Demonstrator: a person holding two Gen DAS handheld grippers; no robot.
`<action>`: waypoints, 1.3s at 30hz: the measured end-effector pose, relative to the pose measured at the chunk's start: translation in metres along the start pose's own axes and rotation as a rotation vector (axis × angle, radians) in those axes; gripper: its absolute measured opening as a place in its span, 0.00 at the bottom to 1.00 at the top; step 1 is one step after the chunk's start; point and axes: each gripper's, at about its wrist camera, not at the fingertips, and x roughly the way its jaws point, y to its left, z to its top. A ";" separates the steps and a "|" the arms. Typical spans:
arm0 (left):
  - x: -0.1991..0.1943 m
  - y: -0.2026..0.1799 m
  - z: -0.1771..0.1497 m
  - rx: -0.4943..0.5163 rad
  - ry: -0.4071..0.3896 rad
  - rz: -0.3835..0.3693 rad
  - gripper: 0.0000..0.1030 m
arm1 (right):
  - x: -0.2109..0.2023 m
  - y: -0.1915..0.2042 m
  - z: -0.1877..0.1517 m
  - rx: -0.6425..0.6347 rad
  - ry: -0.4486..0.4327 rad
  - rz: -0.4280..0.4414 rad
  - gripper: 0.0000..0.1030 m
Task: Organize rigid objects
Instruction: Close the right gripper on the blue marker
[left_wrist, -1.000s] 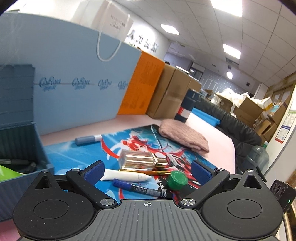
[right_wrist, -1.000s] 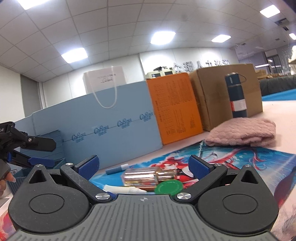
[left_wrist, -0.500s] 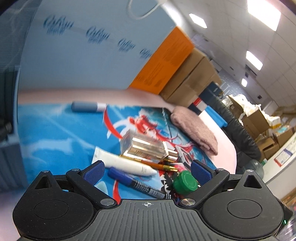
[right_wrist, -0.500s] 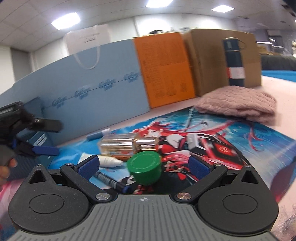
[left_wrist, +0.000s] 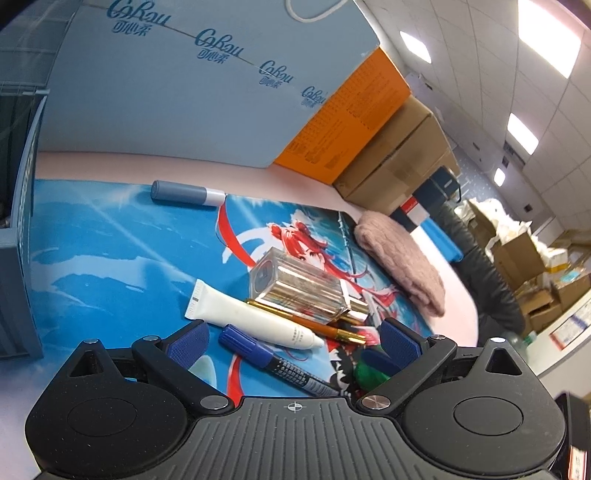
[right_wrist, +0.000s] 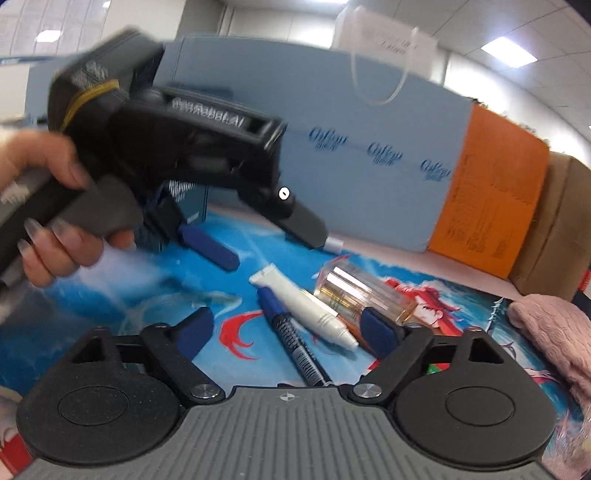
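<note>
A cluster lies on the blue printed mat: a white tube, a blue marker, a clear gold-capped perfume bottle, an orange pen and a green cap. My left gripper is open and empty, just above the tube and marker. My right gripper is open and empty over the same marker and tube, with the bottle beside its right finger. The left gripper also shows in the right wrist view, held by a hand.
A grey-blue marker lies apart near the back. A grey storage bin stands at the left. A pink knitted cloth lies to the right. Blue, orange and brown boxes line the back, with a dark flask.
Both grippers have tilted down and moved in over the cluster. The left gripper has come close in front of the right camera. Both stay open.
</note>
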 end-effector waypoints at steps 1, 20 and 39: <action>0.001 -0.001 0.000 0.005 0.001 0.000 0.96 | 0.004 -0.001 0.001 0.003 0.018 0.008 0.71; 0.001 0.000 0.000 0.024 0.025 -0.009 0.96 | 0.023 -0.010 0.000 0.218 0.184 0.109 0.29; 0.015 0.004 -0.011 0.044 0.133 -0.062 0.96 | 0.002 0.008 0.005 0.286 0.097 0.073 0.12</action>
